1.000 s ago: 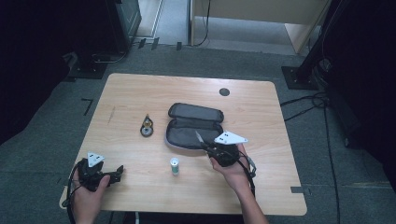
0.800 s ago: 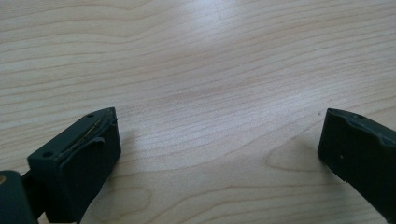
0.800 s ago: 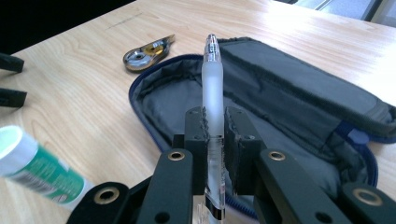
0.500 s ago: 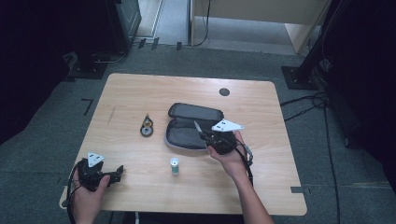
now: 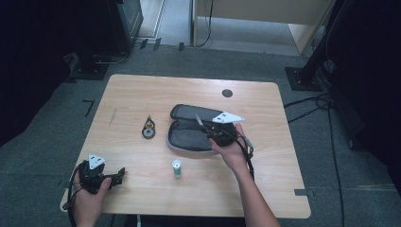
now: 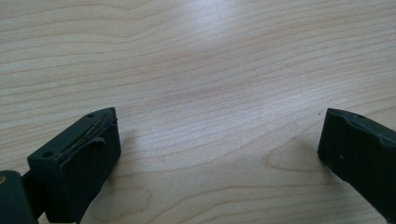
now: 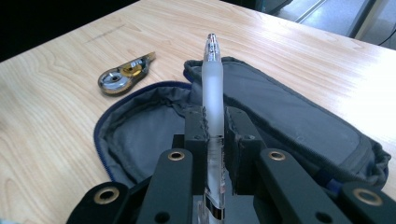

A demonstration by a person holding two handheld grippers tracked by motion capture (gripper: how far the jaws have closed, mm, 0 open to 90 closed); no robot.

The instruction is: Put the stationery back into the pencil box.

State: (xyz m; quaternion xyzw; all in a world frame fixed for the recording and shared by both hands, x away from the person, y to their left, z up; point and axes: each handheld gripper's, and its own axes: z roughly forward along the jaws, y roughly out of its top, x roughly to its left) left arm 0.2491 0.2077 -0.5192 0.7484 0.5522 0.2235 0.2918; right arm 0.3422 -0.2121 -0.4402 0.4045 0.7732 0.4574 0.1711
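A light, stiff, slippery frosted pen (image 7: 212, 88) is clamped mid-barrel by the right gripper (image 7: 215, 122) above the open pencil case (image 7: 285, 116), while the left gripper (image 6: 219, 144) is held wide over the desk (image 6: 196, 60).

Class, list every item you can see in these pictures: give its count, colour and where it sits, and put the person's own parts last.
Table: one, light wood, on grey carpet.
Pencil case: one, dark grey, lying open at the table's middle.
Pen: one, frosted clear, clamped in the right gripper above the open case.
Correction tape dispenser: one, clear with gold parts, left of the case.
Small tube: one, pale with a green band, standing nearer the person than the case.
Round cap: one, black, set in the table near its far edge.
Left gripper: one, black, open, at the near left corner.
Right gripper: one, black, over the case.
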